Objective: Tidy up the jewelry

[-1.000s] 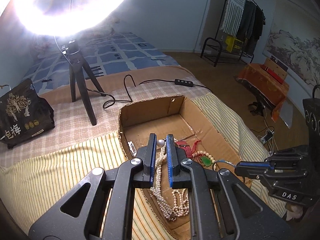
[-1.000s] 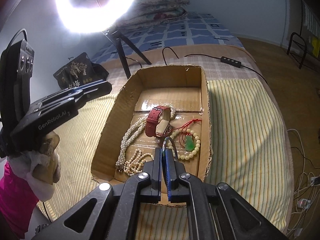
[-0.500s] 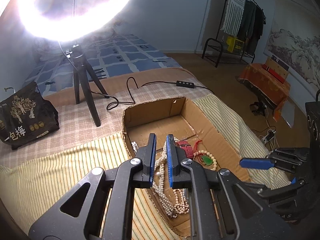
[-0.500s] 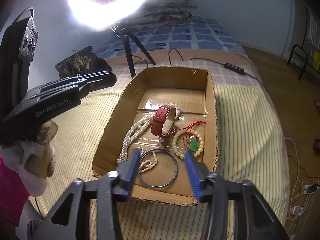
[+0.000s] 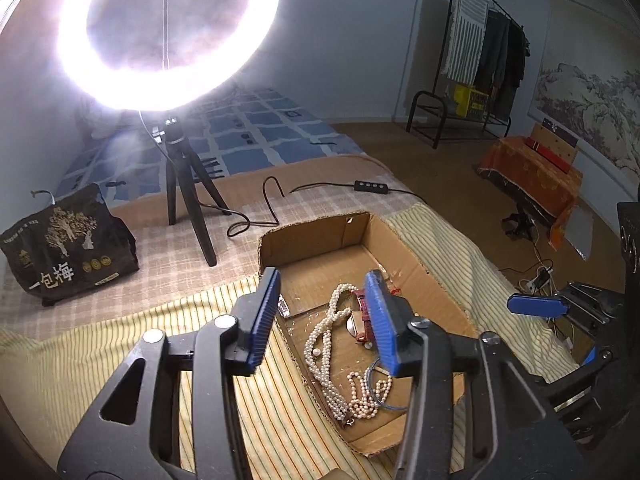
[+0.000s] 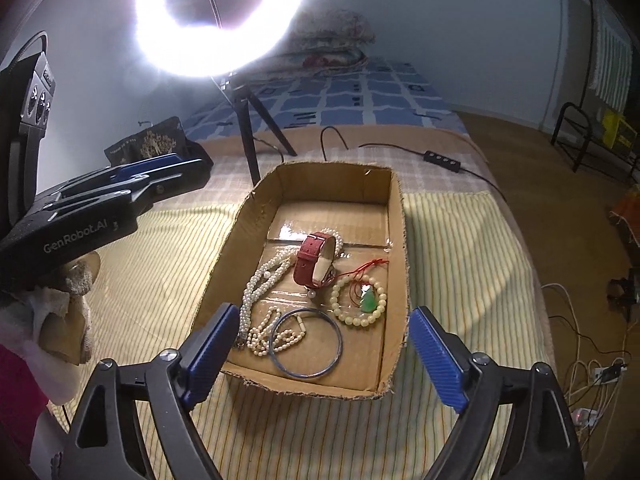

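Both grippers are hovering over the shallow open-top brown cardboard box (image 6: 400, 248) w/ nothing in them. The left gripper (image 5: 324, 320) is spread apart & empty, sitting above the box's left wall; the right gripper (image 6: 324, 354) is spread wider still, framing the box's near end, also empty. Both read as released, prob. so every piece lies free in the box where it can be sorted.

All the jewelry is lying inside the box, which is resting on a yellow striped cloth (image 6: 460, 248) on the bed:

- Long white pearl necklace (image 6: 266, 280): running along the left wall, long axis roughly near-to-far, its near end bunching into loose loops.
- Thin blue metal bangle (image 6: 306, 344): lying flat at the near end, overlapping those pearl loops; a round hoop, so no real heading.
- Red leather-strap watch (image 6: 314, 258): standing on edge mid-box, strap curled, its opening facing up & right, touching the pearls.
- Cream bead bracelet w/ green pendant & red cord (image 6: 362, 300): flat by the right wall, cord trailing toward the far right.

Pieces are crowding each other in the near half; far half of the box is bare. A bright white ring light on a black tripod (image 6: 220, 20) is standing beyond the box, lighting it.
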Tool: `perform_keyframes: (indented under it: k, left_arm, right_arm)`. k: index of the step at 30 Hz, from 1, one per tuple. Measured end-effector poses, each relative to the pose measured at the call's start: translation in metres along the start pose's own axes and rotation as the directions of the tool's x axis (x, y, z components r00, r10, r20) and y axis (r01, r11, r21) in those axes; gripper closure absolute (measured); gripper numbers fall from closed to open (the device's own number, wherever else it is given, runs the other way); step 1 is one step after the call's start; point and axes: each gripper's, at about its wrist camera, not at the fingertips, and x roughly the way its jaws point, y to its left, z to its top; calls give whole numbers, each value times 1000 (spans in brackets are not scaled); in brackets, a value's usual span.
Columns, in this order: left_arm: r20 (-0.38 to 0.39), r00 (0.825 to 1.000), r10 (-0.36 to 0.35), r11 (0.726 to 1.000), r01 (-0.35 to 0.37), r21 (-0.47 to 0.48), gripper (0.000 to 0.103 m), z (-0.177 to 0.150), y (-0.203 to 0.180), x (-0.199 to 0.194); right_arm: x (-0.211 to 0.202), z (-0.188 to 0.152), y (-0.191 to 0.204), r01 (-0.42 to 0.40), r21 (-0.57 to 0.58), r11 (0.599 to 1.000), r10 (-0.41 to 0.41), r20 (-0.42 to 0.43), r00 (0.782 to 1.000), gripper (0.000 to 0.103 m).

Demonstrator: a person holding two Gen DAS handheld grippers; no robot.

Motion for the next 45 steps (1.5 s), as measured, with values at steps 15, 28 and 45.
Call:
perform_keyframes:
  k: [15,28,45]
  left_arm:
    - [127,991,31,1000,-32,0,37,5,-9,-85]
    - [231,971,59,998,-54,-28,32,-2,-10,-174]
    - [289,951,114,993,-99,-66,12,-43,-8,-240]
  right_arm:
    - [-76,1,24,112,-21,993,-107,157,982,0]
    - [-136,-8,74,281,-102,954,-235,325,916,0]
    - [-184,-21,94,278,-2,961,-247,450,858,0]
